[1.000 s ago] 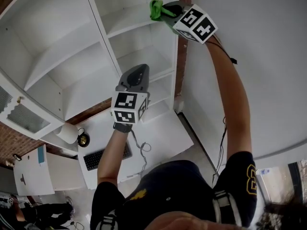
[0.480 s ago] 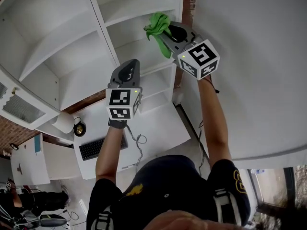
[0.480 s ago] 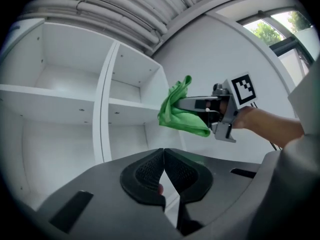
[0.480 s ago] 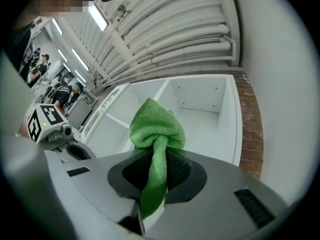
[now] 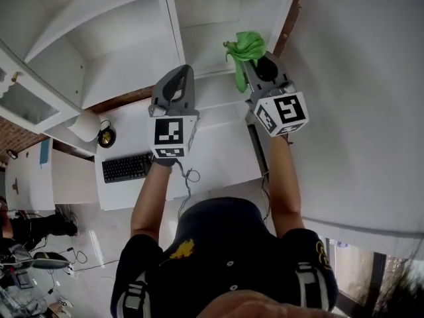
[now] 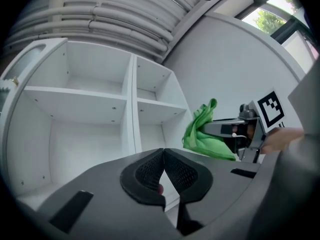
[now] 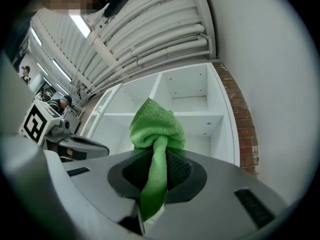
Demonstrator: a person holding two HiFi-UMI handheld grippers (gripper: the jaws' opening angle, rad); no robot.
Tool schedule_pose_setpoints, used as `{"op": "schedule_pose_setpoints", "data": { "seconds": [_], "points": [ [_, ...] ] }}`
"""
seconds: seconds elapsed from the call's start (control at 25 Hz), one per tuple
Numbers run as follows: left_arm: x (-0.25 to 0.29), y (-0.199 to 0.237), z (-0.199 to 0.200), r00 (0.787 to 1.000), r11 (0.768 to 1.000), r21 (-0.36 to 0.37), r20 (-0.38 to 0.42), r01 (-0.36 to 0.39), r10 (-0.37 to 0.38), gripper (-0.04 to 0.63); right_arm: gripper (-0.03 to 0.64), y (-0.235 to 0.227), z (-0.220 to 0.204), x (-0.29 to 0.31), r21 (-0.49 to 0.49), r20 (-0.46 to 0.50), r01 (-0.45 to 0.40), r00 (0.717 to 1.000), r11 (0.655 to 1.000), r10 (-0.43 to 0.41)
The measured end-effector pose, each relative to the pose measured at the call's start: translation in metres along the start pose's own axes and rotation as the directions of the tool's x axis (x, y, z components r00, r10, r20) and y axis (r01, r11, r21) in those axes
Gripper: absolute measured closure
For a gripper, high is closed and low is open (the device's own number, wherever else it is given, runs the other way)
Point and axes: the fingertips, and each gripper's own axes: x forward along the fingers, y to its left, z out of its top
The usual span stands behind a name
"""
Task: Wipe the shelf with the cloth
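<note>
Pinching the cloth (image 7: 155,126) so a wad is sticking out for rubbing, the right claw (image 7: 159,164) is facing the shelf (image 6: 85,96); the left claw (image 6: 163,159) is hanging pressed together, empty.

- White desk (image 5: 218,154), most of its top bare
- Black keyboard (image 5: 127,167) lying on the desk's left part
- White roll (image 5: 85,126) at the desk's far left corner, with a small round dark object (image 5: 106,137) just beside it
- Low white cabinet (image 5: 30,181) left of the desk
- Red brick strip (image 7: 246,129) bordering a plain white wall (image 5: 358,78)
- Ribbed ceiling pipes (image 6: 115,14) overhead
- Window (image 6: 272,16) showing greenery
</note>
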Motion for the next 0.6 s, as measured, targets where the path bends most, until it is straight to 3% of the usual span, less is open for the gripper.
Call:
{"op": "schedule_pose_setpoints", "data": {
  "seconds": [0.16, 0.6],
  "points": [
    [-0.015, 0.013, -0.011, 0.999, 0.999, -0.006, 0.029, -0.037, 0.038, 0.577, 0.571, 0.023, -0.028, -0.006, 0.008, -0.019, -0.015, 1.0, 1.0, 0.015],
    [-0.067, 0.028, -0.05, 0.993, 0.991, -0.073, -0.005, -0.116, 0.116, 0.577, 0.571, 0.076, -0.064, -0.032, 0.014, -0.063, -0.062, 0.996, 0.998, 0.063]
  ]
}}
